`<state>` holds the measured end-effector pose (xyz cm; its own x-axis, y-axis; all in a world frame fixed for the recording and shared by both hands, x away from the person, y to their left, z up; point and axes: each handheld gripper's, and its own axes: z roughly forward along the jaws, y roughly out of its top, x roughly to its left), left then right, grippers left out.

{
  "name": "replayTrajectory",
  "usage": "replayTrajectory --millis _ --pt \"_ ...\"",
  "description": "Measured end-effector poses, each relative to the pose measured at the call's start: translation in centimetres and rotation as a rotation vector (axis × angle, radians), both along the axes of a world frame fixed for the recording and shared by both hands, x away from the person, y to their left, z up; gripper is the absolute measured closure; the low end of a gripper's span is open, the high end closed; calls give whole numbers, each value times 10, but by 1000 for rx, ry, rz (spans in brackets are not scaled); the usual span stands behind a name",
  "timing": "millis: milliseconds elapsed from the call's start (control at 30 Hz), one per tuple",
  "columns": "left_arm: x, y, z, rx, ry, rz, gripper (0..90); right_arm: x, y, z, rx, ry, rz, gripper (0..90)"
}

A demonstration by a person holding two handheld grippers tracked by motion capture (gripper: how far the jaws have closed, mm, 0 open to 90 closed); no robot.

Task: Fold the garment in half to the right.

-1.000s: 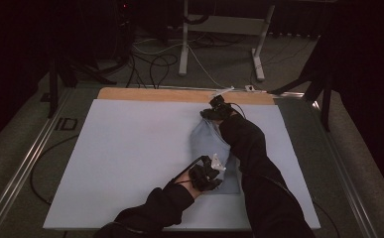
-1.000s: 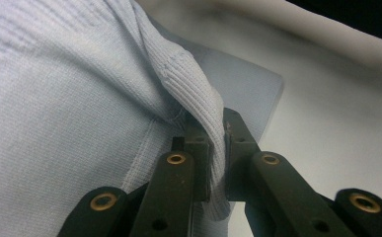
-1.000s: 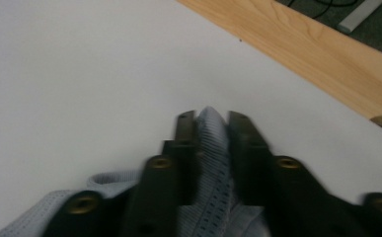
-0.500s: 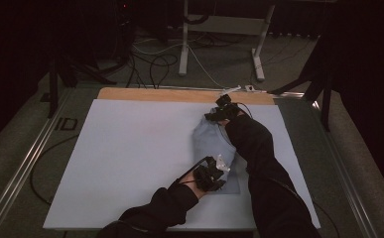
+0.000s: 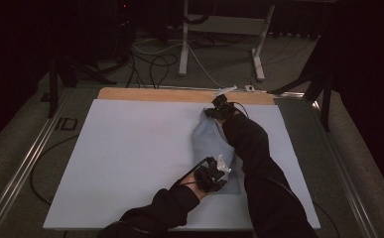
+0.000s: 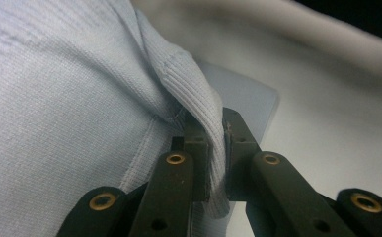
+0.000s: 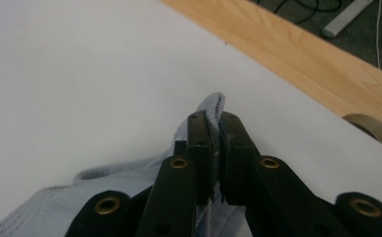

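A pale blue knit garment [image 5: 207,141] lies lengthwise on the white table cover, right of centre. My left gripper [image 5: 221,168] is at its near end, shut on a raised fold of the ribbed hem [image 6: 198,89]; the cloth is pinched between the pads of the left gripper [image 6: 217,143]. My right gripper [image 5: 212,112] is at the garment's far end, near the wooden strip. Its jaws have just closed, and the right gripper [image 7: 215,136] now pinches a small tuft of the blue knit [image 7: 214,102]. Dark sleeves cover both forearms.
The white cover [image 5: 130,158] spreads wide to the left of the garment. A wooden strip [image 5: 155,94] runs along the far edge, with a round shape [image 7: 371,129] in it. Beyond the table are a metal stand [image 5: 184,44] and cables on the floor.
Both hands have kept their places at the two ends of the garment. The cloth lies much as before.
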<state>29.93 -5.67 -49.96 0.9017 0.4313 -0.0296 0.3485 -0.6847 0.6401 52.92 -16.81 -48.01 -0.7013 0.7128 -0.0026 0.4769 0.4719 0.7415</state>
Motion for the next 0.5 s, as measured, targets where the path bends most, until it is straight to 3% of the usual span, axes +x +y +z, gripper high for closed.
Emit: replayTrajectory --millis 167,233,300,400,500 --pt "1 -4 -2 -5 13 -7 843 5 -5 -17 -30 26 -39 844" --pt "2 -6 -4 -6 22 -11 842 6 -9 -23 -22 37 -61 798" --pt "2 -8 -6 -7 26 -14 838 8 -12 -26 -39 58 -69 620" --pt "3 -10 -8 -6 33 -22 827 7 -16 -24 -23 83 -74 375" --pt "3 -14 -8 -10 43 -30 822 5 -22 -15 8 67 -95 214"
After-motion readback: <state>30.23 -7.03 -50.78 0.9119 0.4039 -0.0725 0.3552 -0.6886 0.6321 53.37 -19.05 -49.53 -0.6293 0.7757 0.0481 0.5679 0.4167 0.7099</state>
